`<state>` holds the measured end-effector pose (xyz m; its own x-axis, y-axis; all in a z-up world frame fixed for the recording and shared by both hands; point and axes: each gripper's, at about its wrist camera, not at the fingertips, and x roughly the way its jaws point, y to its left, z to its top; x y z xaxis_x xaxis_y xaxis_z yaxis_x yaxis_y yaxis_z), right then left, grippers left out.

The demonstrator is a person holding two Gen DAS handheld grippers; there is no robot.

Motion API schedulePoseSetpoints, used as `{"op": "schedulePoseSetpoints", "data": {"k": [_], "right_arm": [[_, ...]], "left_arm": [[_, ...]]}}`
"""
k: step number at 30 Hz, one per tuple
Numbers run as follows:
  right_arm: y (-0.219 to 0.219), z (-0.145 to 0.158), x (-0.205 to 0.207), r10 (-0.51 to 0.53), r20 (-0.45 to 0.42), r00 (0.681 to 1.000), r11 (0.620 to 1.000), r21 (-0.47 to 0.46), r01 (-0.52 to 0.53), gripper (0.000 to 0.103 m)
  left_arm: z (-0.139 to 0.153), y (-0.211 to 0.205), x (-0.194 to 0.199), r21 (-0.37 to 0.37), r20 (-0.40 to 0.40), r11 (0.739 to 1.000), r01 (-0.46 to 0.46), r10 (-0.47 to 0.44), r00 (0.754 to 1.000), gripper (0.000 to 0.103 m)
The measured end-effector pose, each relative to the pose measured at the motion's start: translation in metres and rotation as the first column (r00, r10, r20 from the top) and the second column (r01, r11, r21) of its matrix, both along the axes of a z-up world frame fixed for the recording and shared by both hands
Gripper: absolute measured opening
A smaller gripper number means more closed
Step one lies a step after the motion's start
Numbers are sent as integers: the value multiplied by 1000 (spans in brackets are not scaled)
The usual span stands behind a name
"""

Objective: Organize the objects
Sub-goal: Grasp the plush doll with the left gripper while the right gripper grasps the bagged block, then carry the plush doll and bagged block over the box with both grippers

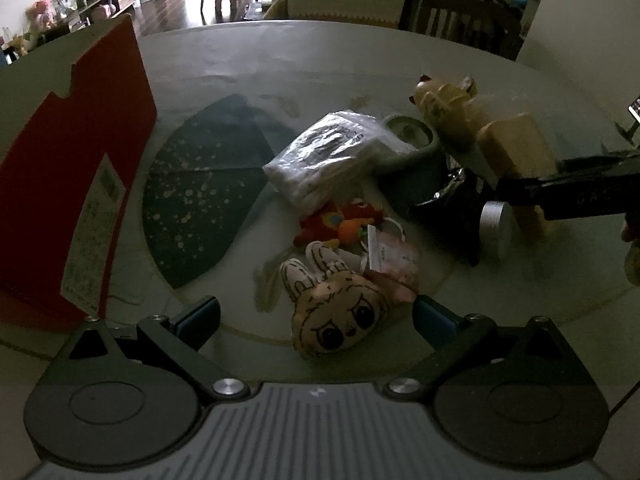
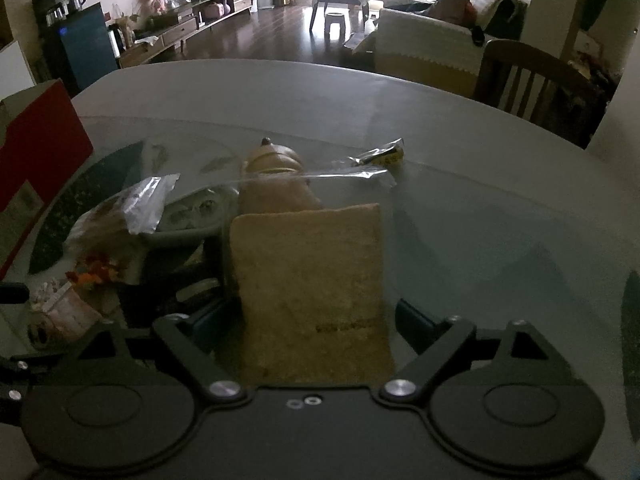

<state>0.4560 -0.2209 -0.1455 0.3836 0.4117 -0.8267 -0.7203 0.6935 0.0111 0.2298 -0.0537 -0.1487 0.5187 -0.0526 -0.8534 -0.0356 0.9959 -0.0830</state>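
- The tan packaged toy [image 2: 308, 292], a plush-looking figure in clear wrap with a flat tan card or pouch at its near end, sits between the fingers of the right gripper [image 2: 316, 320]. In the left wrist view it is at about 2 o'clock from the pile's middle, raised and tilted, with the dark gripper on its lower end.
- The right jaws look part-closed around the tan end; whether the pads really press it I cannot tell, since the card hides the contact.
- Judging by the tilt, it is being lifted clear of the heap so it can be sorted alone.
- The left gripper [image 1: 316, 320] hangs with jaws wide apart and empty over the bunny-face plush [image 1: 340, 320], likely readied for the next pick.
- Beyond that, towards 12 o'clock, lie a red-orange toy [image 1: 340, 224], a white plastic packet [image 1: 324, 160] and a grey-green bowl [image 1: 412, 136].
- A silver cylinder [image 1: 496, 228] stands at 3 o'clock, partly behind black wrapping.
- The red box [image 1: 76, 184] at 9 o'clock is cut off by the frame; its label is unreadable.
- Dim light blurs the glass table [image 1: 240, 64].
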Motion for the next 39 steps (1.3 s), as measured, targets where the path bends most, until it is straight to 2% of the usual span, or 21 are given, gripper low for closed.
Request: {"op": "schedulePoseSetpoints", "data": {"k": [3, 5, 7, 8, 11, 13, 17, 26, 39], "right_arm": [[-1, 1, -1, 3, 1, 1000, 1000, 1, -3, 88], [-1, 1, -2, 1, -3, 1000, 1000, -1, -1, 87], [-3, 3, -3, 0, -4, 1000, 1000, -3, 0, 86], [-3, 4, -4, 0, -6, 1000, 1000, -3, 0, 85], [-5, 8, -8, -9, 1, 1000, 1000, -5, 9, 72], [-5, 9, -10, -11, -7, 1000, 1000, -8, 11, 71], [-10, 13, -15, -28, -5, 1000, 1000, -2, 28, 70], [-28, 45, -43, -43, -10, 999, 998, 37, 43, 70], [-20, 82, -111, -29, -55, 998, 997, 75, 33, 70]], "left_arm": [[2, 2, -3, -11, 14, 1000, -3, 3, 1000, 102], [3, 3, -4, -21, 19, 1000, 6, -6, 1000, 98], [3, 1, -4, -24, 14, 1000, 17, -17, 1000, 84], [3, 0, -4, -22, 13, 1000, 22, -22, 1000, 82], [5, 0, -7, -21, 19, 999, 33, -33, 999, 64], [6, 0, -8, -21, 20, 999, 43, -43, 999, 49], [7, 2, -9, -49, 16, 997, 55, -55, 998, 47], [23, 8, -26, -62, 38, 995, 74, -72, 997, 47], [59, 29, -58, -110, 69, 988, 110, -103, 992, 47]]}}
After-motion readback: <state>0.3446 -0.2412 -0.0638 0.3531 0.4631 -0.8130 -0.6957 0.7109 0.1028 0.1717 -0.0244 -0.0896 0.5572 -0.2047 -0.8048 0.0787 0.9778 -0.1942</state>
